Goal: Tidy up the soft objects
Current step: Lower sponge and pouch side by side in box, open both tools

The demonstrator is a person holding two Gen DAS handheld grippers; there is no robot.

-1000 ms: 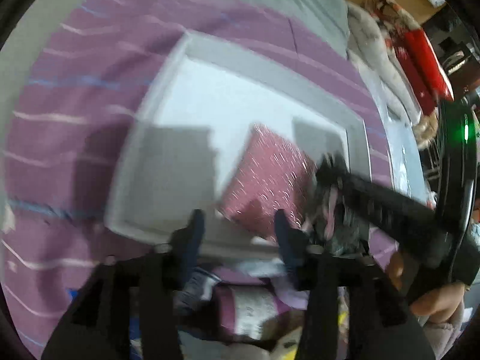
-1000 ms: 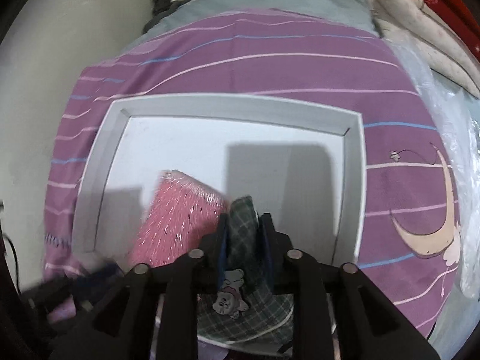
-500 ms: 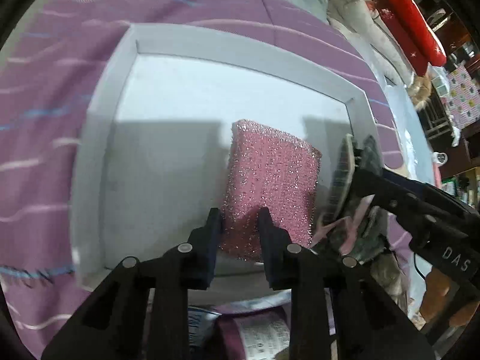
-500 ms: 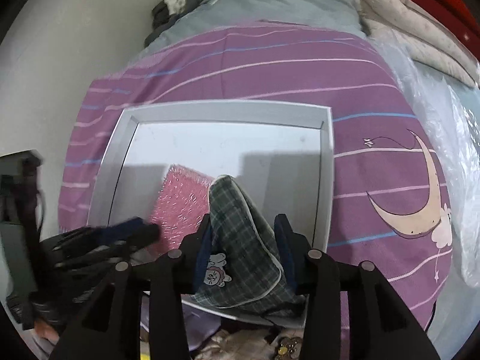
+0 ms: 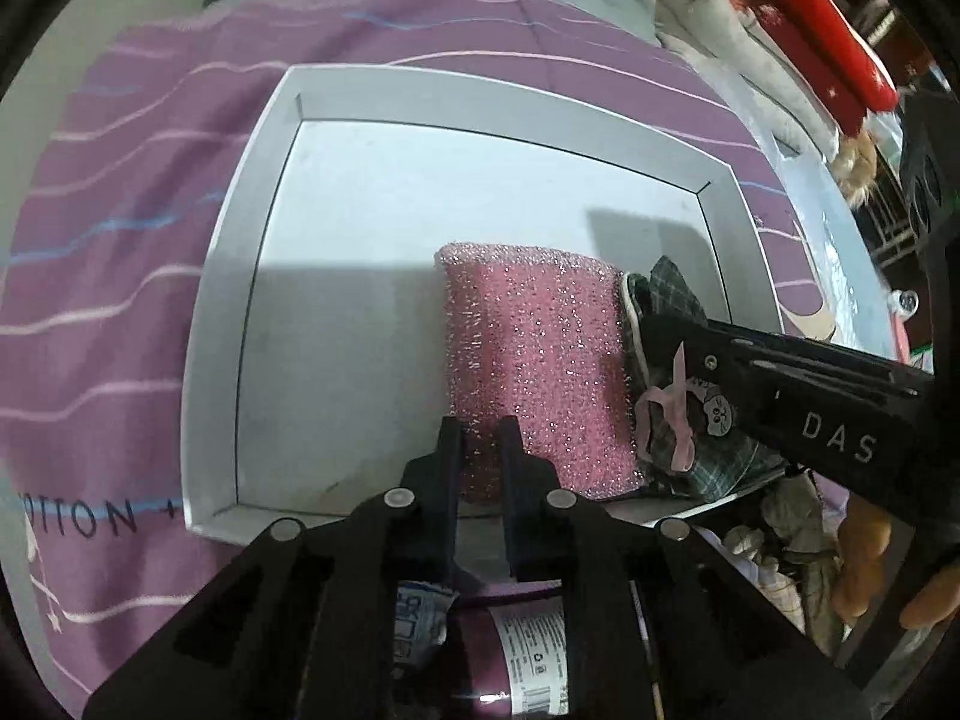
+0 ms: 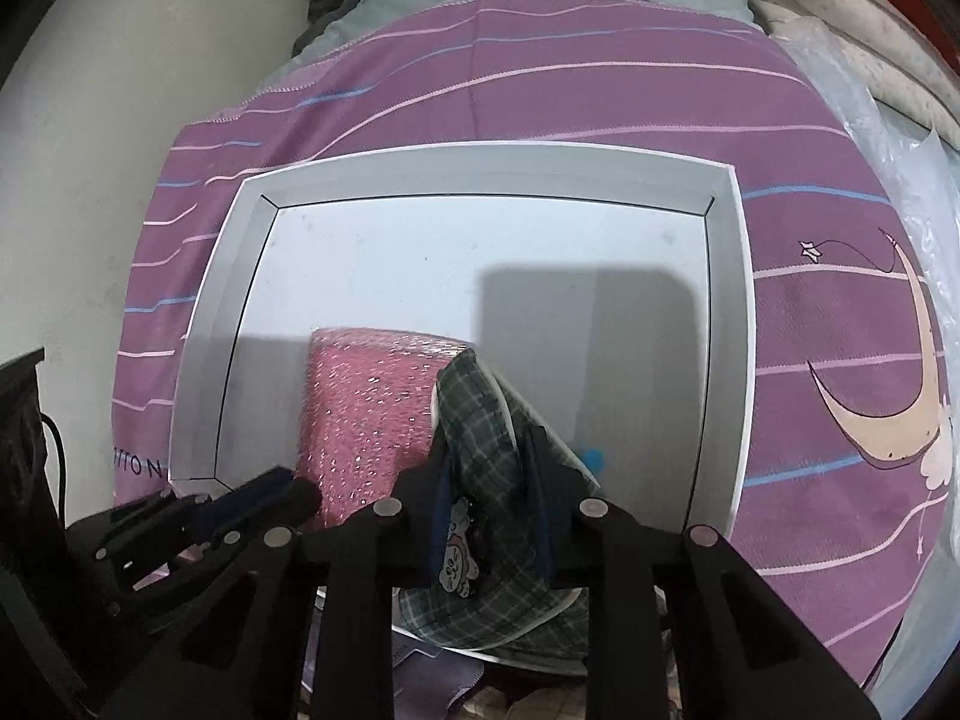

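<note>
A glittery pink sponge (image 5: 534, 360) lies flat in a white tray (image 5: 252, 228), near its front edge. My left gripper (image 5: 480, 438) is shut on the sponge's near edge. A green plaid cloth pouch (image 5: 672, 324) with a cartoon patch lies against the sponge's right side. My right gripper (image 6: 489, 468) has its jaws parted around the pouch (image 6: 486, 432), which sits loose between the fingers over the tray's front rim. The sponge (image 6: 366, 408) and tray (image 6: 480, 171) also show in the right wrist view, with the left gripper (image 6: 282, 489) at lower left.
The tray rests on a purple striped bedsheet (image 6: 540, 84). Grey and red bedding (image 5: 828, 60) is piled at the far right. A purple labelled bottle (image 5: 528, 654) and loose fabric items (image 5: 774, 540) lie below the tray's front edge. A wall (image 6: 120, 90) stands to the left.
My left gripper has closed on the pink sponge and laid it flat in the tray. My right gripper has opened, and the plaid pouch has settled beside the sponge.
</note>
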